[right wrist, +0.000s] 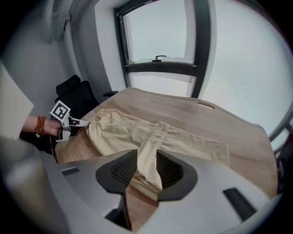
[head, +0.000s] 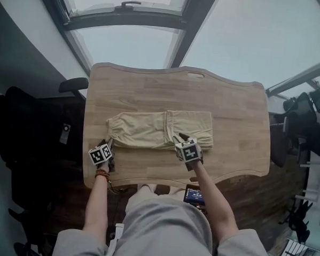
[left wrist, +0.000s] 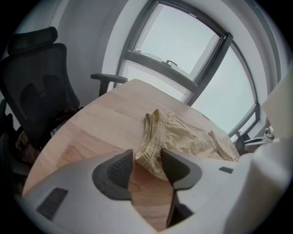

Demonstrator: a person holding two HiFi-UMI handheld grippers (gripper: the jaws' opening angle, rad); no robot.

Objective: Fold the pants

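Tan pants (head: 160,129) lie folded lengthwise across the middle of the wooden table (head: 230,112), waistband to the left. My left gripper (head: 109,144) is at the near left corner of the pants. In the left gripper view its jaws (left wrist: 146,157) stand open around that ribbed corner (left wrist: 153,146), with a gap beside one pad. My right gripper (head: 180,137) is at the near edge by the middle fold. Its jaws (right wrist: 146,160) are open with a raised fold of cloth (right wrist: 147,157) standing between the pads. The left gripper (right wrist: 84,122) also shows at the waist end.
A black office chair (left wrist: 36,87) stands off the table's left end, and more chairs (head: 302,127) stand to the right. A device with a lit screen (head: 194,195) sits below the table's near edge. A large window (head: 155,23) is beyond the far edge.
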